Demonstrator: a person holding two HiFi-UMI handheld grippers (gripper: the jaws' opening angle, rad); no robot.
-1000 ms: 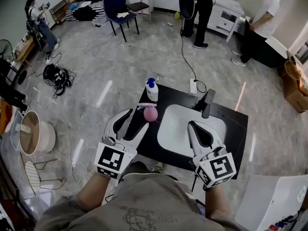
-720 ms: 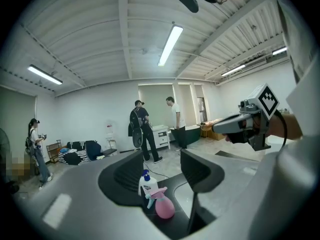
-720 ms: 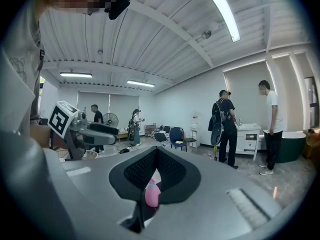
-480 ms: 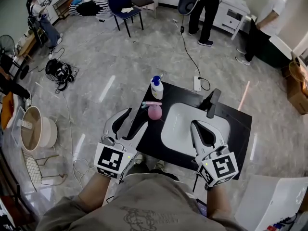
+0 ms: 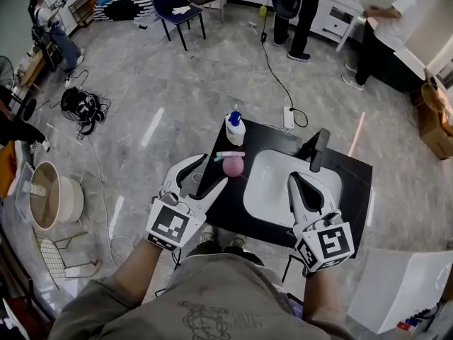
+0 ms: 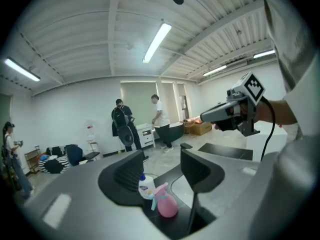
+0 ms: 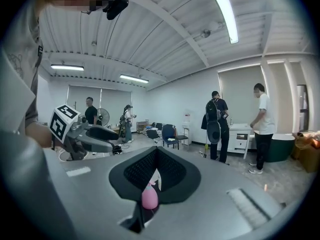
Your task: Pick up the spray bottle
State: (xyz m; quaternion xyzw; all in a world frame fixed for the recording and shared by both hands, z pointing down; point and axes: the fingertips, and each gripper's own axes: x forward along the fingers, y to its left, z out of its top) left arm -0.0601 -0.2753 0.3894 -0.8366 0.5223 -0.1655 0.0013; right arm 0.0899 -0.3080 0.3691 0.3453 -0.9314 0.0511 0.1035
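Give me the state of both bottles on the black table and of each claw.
Pink spray bottle: upright on the black table, not gripped.
White pump bottle: upright, behind the spray bottle, untouched.
Left claw: open, empty, short of the spray bottle.
Right claw: shut, empty, over the white basin.

Glossy pink plastic spray bottle (image 5: pixel 233 166) on a matt black table (image 5: pixel 352 190), polished stone-look floor (image 5: pixel 177 98); my left gripper (image 5: pixel 210 170), smooth grey plastic.
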